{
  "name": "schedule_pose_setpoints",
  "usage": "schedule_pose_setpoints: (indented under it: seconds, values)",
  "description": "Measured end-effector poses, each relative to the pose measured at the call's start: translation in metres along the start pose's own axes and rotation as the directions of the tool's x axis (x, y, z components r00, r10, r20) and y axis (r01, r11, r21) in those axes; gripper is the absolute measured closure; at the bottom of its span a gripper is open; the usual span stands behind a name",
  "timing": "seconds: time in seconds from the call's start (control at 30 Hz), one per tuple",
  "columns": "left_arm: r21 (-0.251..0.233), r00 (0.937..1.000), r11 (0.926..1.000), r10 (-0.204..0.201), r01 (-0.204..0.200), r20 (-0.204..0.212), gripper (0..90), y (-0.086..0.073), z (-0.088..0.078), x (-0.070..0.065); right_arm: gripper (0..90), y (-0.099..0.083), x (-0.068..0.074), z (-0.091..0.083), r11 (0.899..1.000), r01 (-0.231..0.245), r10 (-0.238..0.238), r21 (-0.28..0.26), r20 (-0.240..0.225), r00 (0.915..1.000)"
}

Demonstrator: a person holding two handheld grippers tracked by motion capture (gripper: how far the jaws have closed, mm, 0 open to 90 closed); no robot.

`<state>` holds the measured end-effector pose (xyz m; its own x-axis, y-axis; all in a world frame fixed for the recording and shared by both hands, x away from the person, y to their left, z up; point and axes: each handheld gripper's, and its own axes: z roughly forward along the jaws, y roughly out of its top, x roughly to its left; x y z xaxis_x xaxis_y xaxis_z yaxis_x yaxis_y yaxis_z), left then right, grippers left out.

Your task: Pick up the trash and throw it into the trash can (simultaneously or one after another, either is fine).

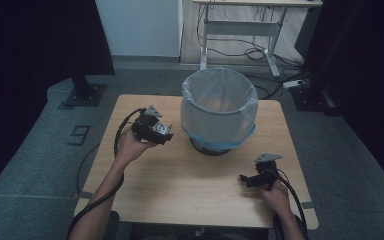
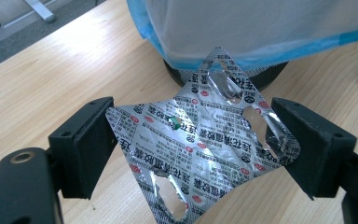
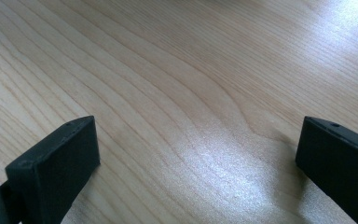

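Note:
My left gripper (image 2: pixel 191 140) is shut on a crumpled silver blister pack (image 2: pixel 200 140) with red and black print and torn-out pockets; the jaws press its two opposite corners. In the high view the left gripper (image 1: pixel 161 132) hangs above the table's left half, with the silver blister pack (image 1: pixel 164 131) at its tip, just left of a bin (image 1: pixel 219 107) lined with a translucent white and blue bag. My right gripper (image 3: pixel 196 154) stands open over bare wood with nothing between its jaws. In the high view the right gripper (image 1: pixel 244 178) sits low near the table's front right.
The wooden table (image 1: pixel 190 185) has bare wood between the two hands and in front of the bin. The bin's dark base (image 2: pixel 261 77) shows right behind the blister pack. A desk frame with cables (image 1: pixel 245 35) stands on the floor beyond the table.

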<state>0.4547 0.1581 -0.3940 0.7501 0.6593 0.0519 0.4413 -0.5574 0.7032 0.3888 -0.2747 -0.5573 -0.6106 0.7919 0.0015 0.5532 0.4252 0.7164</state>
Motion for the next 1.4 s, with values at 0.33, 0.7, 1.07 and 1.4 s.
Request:
schedule_pose_setpoints:
  seconds: [0.33, 0.7, 1.07, 1.4]
  values:
    - [-0.01, 0.9998, 0.9999, 0.004, -0.004, 0.017, 16.9, 0.018, -0.014, 0.001, 0.0, 0.0, 0.0, 0.0, 1.0, 0.0, 0.0, -0.002, 0.0, 1.0]
    - [-0.016, 0.9997, 0.9997, 0.019, -0.018, 0.018, 16.9, 0.037, -0.032, 0.003, 0.0, 0.0, 0.0, 0.0, 1.0, 0.0, 0.0, -0.002, 0.0, 1.0]
    - [-0.024, 0.9995, 0.9995, 0.023, -0.023, 0.019, 16.9, 0.058, -0.049, 0.007, 0.0, 0.0, 0.0, 0.0, 1.0, -0.001, 0.001, 0.0, 0.0, 1.0]
    - [-0.015, 0.9993, 0.9995, 0.028, -0.027, 0.024, 16.8, 0.08, -0.059, 0.007, 0.0, 0.0, 0.0, 0.0, 1.0, -0.002, 0.002, 0.002, 0.0, 1.0]
